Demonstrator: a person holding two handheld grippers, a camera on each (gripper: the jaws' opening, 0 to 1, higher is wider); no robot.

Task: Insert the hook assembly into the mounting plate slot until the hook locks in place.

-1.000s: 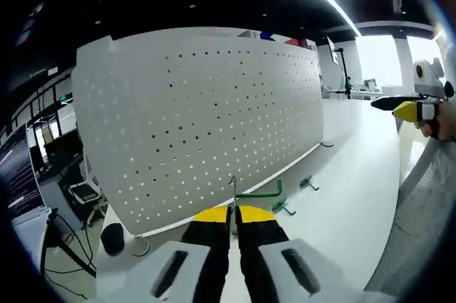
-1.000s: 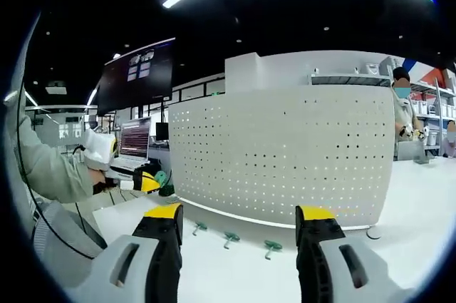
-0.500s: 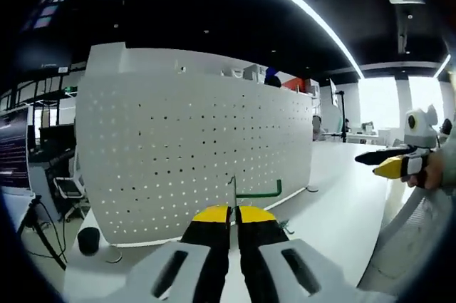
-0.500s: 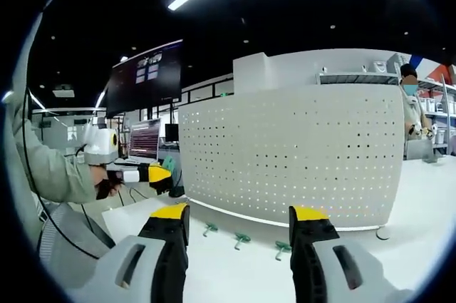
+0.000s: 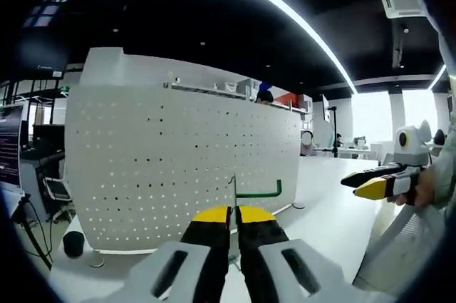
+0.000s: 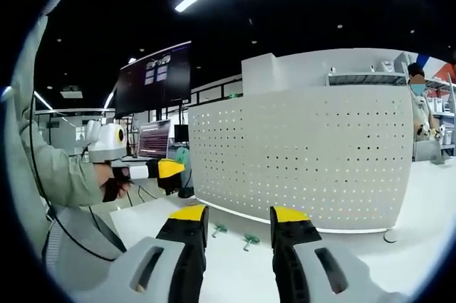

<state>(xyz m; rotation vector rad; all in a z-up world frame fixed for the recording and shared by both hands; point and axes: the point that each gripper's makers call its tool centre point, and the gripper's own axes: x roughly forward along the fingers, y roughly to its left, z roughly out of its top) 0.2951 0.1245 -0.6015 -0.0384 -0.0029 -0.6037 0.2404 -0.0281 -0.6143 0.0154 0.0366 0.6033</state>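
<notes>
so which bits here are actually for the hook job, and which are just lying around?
For the job:
- green hook, clamped in the left gripper
- white perforated plate
- right gripper, open, empty

Just lying about:
- spare green hooks on the table
- dark wall screen
- black cylinder

The left gripper has 2 black jaws capped with yellow tips, each rising from a pale grey housing with 1 dark oblong slot; seen from the right gripper view it carries a white rounded top piece with a yellow-ringed round eye. The right gripper is built the same way, with black jaws, yellow tips and slotted grey housings, and from the left gripper view it looks like a black and yellow beak. The person wears a pale grey-green sleeve and a dark glove, with a thin black cable looping past the sleeve.
</notes>
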